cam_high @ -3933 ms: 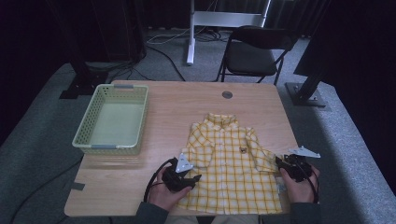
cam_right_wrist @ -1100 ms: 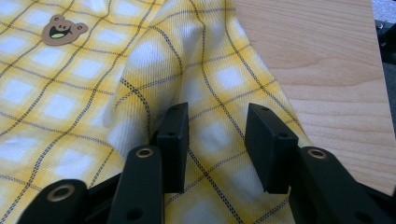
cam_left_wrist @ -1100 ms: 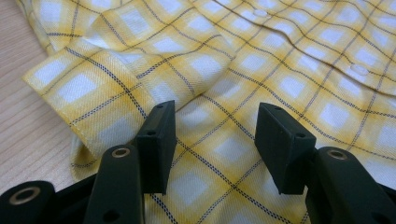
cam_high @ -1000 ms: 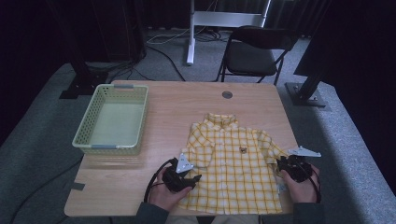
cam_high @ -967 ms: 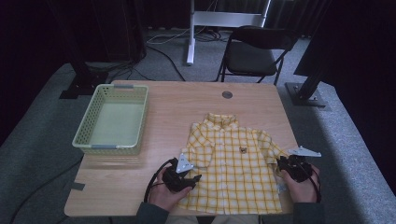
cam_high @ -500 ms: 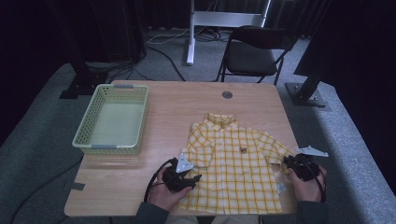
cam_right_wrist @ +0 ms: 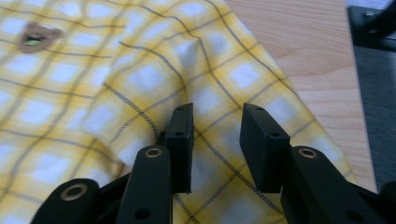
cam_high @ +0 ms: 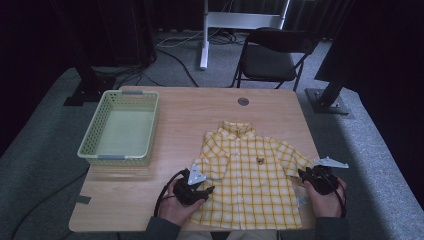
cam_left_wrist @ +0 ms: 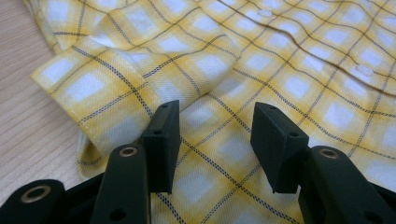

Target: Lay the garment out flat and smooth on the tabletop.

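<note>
A soft yellow-checked woven shirt (cam_high: 250,175) lies flat on the pale wood-grain table (cam_high: 200,110), beneath both half-open, empty-jawed grippers, left gripper (cam_left_wrist: 215,135) just narrowing, right gripper (cam_right_wrist: 215,135) just widening.

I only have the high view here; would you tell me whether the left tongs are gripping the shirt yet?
Observer: Not yet. The left tongs stand open over the shirt, beside its folded-over sleeve; they have just been closing.
Operator: Thank you. And the right tongs?
Observer: The right tongs are open too, having just been opening. A raised crease of the cloth runs into their gap, near the edge of the table.
</note>
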Tool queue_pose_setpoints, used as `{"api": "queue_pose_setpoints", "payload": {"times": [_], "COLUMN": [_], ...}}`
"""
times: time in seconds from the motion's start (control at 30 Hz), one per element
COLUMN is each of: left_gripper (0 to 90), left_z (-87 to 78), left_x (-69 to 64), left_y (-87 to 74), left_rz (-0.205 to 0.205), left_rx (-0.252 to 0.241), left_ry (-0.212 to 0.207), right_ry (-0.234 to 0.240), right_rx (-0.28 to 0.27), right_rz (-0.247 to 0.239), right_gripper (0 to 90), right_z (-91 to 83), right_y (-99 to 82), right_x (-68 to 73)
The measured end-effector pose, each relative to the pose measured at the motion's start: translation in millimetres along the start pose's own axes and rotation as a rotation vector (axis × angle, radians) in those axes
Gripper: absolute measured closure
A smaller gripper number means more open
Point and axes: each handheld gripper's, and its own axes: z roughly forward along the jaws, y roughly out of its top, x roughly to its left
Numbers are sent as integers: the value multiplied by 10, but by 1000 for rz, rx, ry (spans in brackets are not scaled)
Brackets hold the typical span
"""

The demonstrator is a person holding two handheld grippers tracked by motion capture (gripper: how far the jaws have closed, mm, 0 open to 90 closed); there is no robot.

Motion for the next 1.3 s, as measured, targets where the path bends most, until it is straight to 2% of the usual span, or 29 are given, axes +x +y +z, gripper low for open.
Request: {"api": "queue_pose_setpoints", "payload": {"times": [0.13,0.23,0.3,0.5,0.6,0.67,0.73,0.9,1.1,1.23,1.3], "left_gripper": [532,532,530,526,522,519,518,517,516,515,515], "left_z": [-7,-6,-6,-5,-5,-5,-5,-5,-5,-5,-5], "left_x": [10,8,7,5,3,3,3,5,3,2,3], "left_y": [-4,-4,-4,-4,-4,-4,-4,-4,-3,-3,-3], "left_rz": [-4,-3,-4,-7,-8,-9,-9,-11,-11,-11,-11], "left_rx": [1,0,0,0,-1,-1,0,-1,-1,-1,0], "left_ry": [-4,-3,-2,-3,-3,-5,-5,-7,-5,-5,-6], "right_ry": [-29,-67,-86,-87,-53,-49,-44,-67,-142,-165,-180], "right_rx": [-16,-9,-7,-4,0,4,12,3,-25,-24,-30], "right_rz": [8,-7,1,50,64,61,63,20,-38,-38,-38], "right_gripper": [636,630,617,577,694,777,825,840,838,830,775], "right_z": [-38,-73,-72,-47,-46,-49,-53,-120,-246,-244,-238], "right_y": [-4,-10,-30,-77,-70,-64,-55,-4,117,117,110], "right_x": [10,-11,-41,-103,-115,-118,-125,-94,-86,-106,-106]}}
